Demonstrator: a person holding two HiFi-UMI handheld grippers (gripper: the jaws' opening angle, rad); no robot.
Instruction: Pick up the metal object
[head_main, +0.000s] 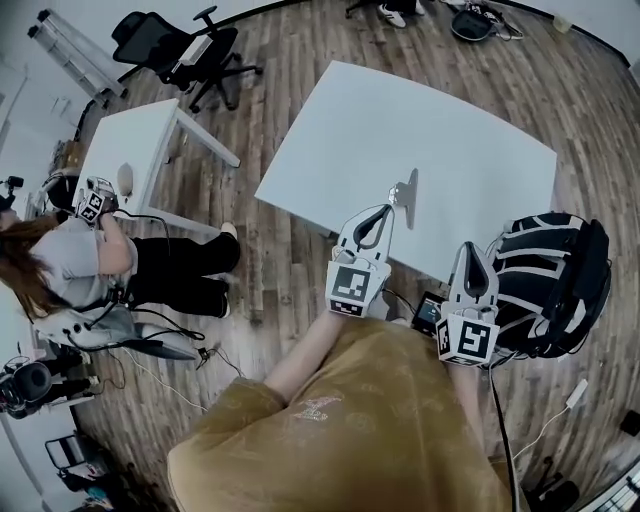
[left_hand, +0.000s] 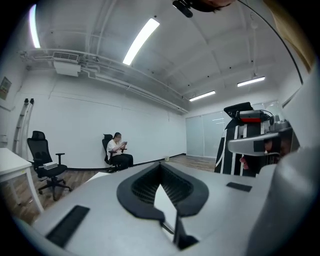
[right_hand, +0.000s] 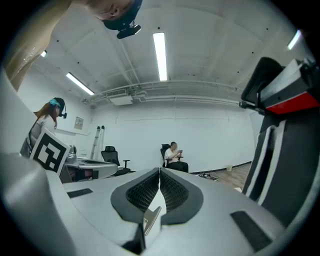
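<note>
Metal object (head_main: 406, 192) lies at one o'clock, just beyond the closed left claw (head_main: 387, 206); open those jaws before straddling it squarely. Right claw (head_main: 473, 249) closed too.

White table (head_main: 430, 120) on a wood floor (head_main: 268, 255), one small metal object (head_main: 405, 190) near its front edge.

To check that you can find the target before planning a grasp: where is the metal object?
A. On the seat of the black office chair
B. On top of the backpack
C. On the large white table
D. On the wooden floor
C: the head view shows the metal object on the large white table, just ahead of the left gripper.
</note>
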